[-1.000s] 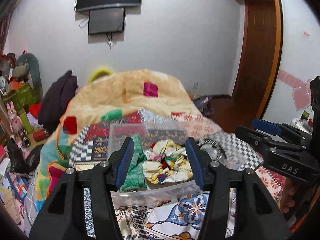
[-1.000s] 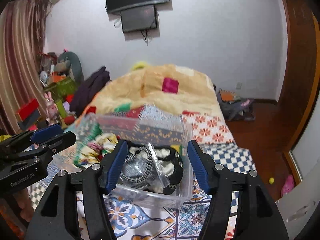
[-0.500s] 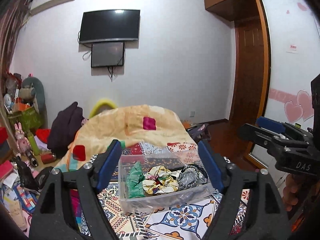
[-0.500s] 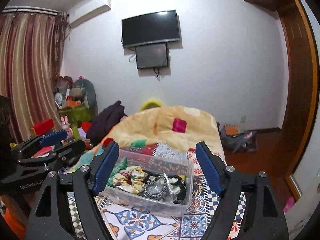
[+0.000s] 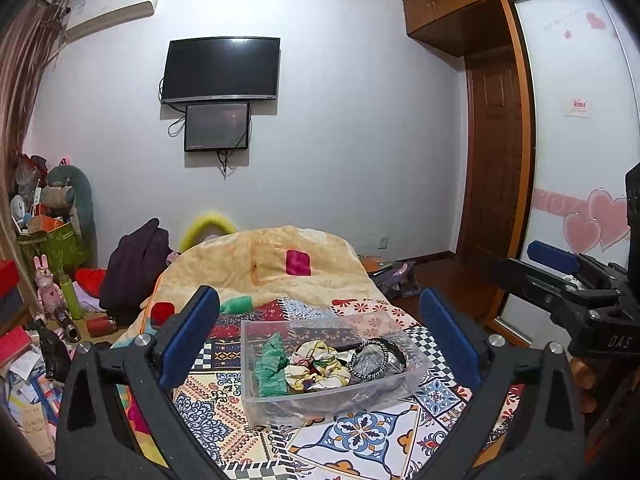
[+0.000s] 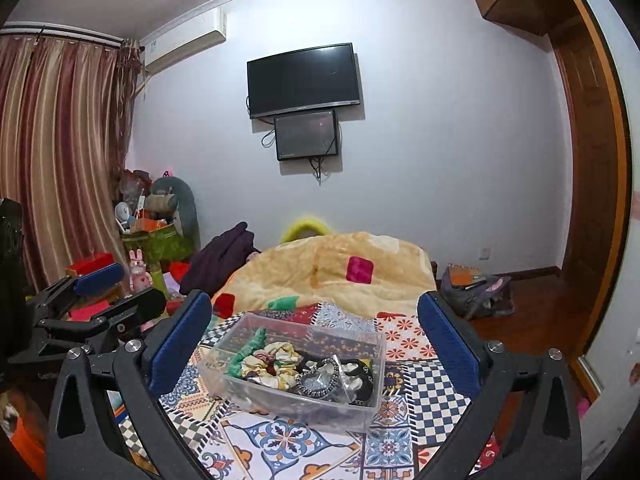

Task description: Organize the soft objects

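Note:
A clear plastic box [image 5: 280, 404] sits on the patterned bedspread, also in the right wrist view [image 6: 360, 410]. Inside lie a green scrunchie [image 5: 270, 368], a yellow floral scrunchie [image 5: 316, 366] and black-and-white hair ties [image 5: 376, 354]. My left gripper [image 5: 320, 336] is open and empty, held back from the box and above it. My right gripper [image 6: 316, 332] is open and empty, also back from the box. Each gripper shows in the other's view, the right one at the right edge [image 5: 560, 280] and the left one at the left edge [image 6: 104, 300].
A yellow quilt [image 5: 272, 264] is heaped behind the box. Clutter, toys and boxes [image 5: 44, 280] fill the floor at the left. A bag [image 6: 476, 288] lies on the wooden floor by the door at the right. A TV [image 5: 222, 70] hangs on the far wall.
Both grippers have opened wider and pulled back and up from the box, so it looks smaller and lower in both views. The box's contents have not moved.

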